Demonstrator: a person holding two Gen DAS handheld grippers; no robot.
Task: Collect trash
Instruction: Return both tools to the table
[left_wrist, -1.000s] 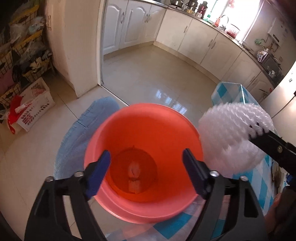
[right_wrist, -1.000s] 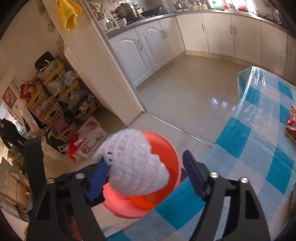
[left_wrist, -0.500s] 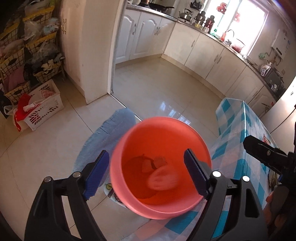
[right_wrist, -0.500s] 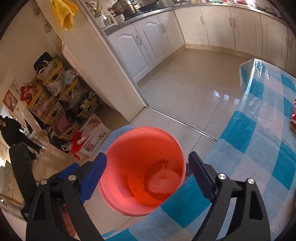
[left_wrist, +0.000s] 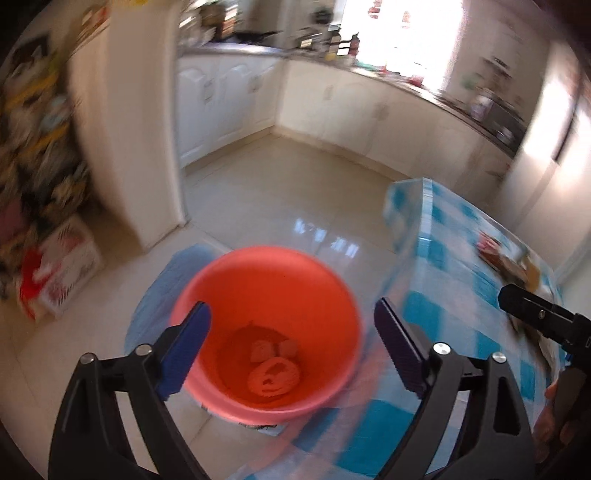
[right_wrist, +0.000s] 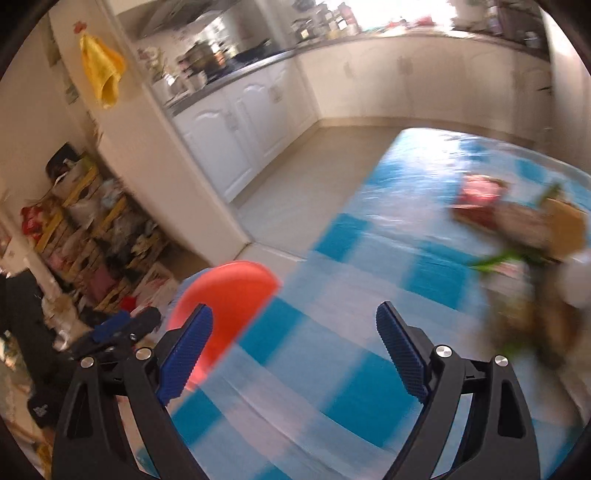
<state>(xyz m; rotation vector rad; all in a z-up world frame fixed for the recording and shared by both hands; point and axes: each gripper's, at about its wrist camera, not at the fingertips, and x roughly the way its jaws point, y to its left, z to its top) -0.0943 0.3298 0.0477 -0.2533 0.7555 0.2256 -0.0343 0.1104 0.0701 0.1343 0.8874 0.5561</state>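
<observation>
Left wrist view: left gripper (left_wrist: 291, 347) hangs over an orange bucket (left_wrist: 266, 291) that stands on the floor just beside the edge of the surface (left_wrist: 443, 258), which wears a blue-and-white check cloth. Fingers (left_wrist: 184, 350) are spread wide w/ nothing between them; the bucket's mouth shows in the gap. At the bucket's bottom lies the white mesh wrap (left_wrist: 273, 376), tinted orange by the walls, plus a couple of small pale scraps (left_wrist: 273, 349) beside it — too blurred to name. A blue mat (left_wrist: 159, 291) lies on the floor under and behind the bucket. Far right, the right gripper's black finger tip pokes in above the cloth, near a blurred heap of trash (left_wrist: 502, 258).

Right wrist view: right gripper (right_wrist: 295, 349) is over the checked surface (right_wrist: 332, 332), fingers (right_wrist: 402, 354) wide apart, holding nothing. Ahead and to the right — a smeared pile of trash (right_wrist: 517, 229) on the cloth: something red, brown bits, green stalks, a pale round item at the edge; prob. food packaging and peelings, but motion blur hides detail. The bucket (right_wrist: 229, 291) peeks out past the surface's left edge, w/ the left gripper (right_wrist: 122, 325) low beside it. A yellow cloth (right_wrist: 101, 75) hangs on the wall at upper left, and cluttered shelves (right_wrist: 92, 240) stand below it.
</observation>
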